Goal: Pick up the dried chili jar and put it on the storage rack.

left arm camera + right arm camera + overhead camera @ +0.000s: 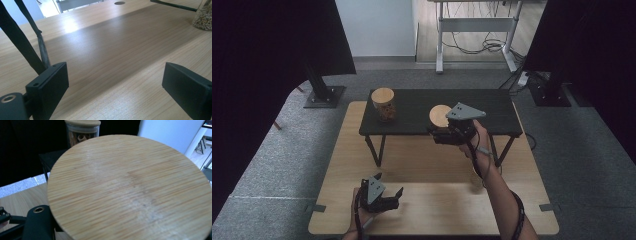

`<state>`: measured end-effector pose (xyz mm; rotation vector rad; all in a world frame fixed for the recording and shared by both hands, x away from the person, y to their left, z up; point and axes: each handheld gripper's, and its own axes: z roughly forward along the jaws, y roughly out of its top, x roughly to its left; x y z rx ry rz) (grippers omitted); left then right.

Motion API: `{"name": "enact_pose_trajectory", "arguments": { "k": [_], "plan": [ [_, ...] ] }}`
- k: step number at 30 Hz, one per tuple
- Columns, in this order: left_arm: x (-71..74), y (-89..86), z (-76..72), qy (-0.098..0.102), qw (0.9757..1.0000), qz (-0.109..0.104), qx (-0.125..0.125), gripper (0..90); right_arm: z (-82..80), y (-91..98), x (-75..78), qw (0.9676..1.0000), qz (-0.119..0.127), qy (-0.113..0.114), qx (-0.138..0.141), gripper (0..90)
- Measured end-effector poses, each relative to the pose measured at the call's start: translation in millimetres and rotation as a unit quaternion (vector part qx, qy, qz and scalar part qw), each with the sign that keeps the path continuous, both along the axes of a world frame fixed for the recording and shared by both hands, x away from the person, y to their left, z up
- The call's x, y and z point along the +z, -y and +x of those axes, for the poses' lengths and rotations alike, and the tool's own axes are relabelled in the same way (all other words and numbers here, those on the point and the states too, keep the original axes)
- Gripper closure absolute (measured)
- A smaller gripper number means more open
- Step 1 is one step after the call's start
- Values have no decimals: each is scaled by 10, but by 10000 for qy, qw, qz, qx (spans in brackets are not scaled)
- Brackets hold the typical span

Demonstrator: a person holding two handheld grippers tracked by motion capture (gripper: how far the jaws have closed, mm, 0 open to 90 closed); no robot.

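Right gripper (443, 134) — jaws clamped on a wood-lidded jar (440, 115) for carrying, at 3 o'clock of second jar (383, 104). Left gripper (388, 195) — jaws apart, idle.

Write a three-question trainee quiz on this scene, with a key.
1. True or false: the left gripper has its jaws open over the wooden table.
2. What does the right gripper hold? A) cup B) round wooden lid C) spoon
3. Fill in: the lidded jar stands on the black ___.

Key: 1 true; 2 B; 3 shelf.
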<state>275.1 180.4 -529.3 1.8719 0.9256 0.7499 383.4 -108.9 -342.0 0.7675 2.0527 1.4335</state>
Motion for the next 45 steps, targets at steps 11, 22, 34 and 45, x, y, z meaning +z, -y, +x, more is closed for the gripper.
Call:
{"name": "enact_pose_trajectory", "arguments": {
  "k": [11, 22, 34, 45],
  "plan": [
    [5, -12, 0, 5, 10000, -15, 11, 64, 142, 6, 28, 9999, -90, 9, -106, 251],
    [3, -17, 1, -4, 10000, -11, 19, 64, 246, -20, 0, 9996, -150, -35, -226, 250],
    [7, -27, 1, -2, 10000, -15, 35, 64, 376, -86, -34, 9991, -255, -69, -340, 250],
    [11, -29, -1, 3, 10000, -19, 36, 64, 455, -84, -64, 9986, -188, -95, -495, 249]
  ]
}}
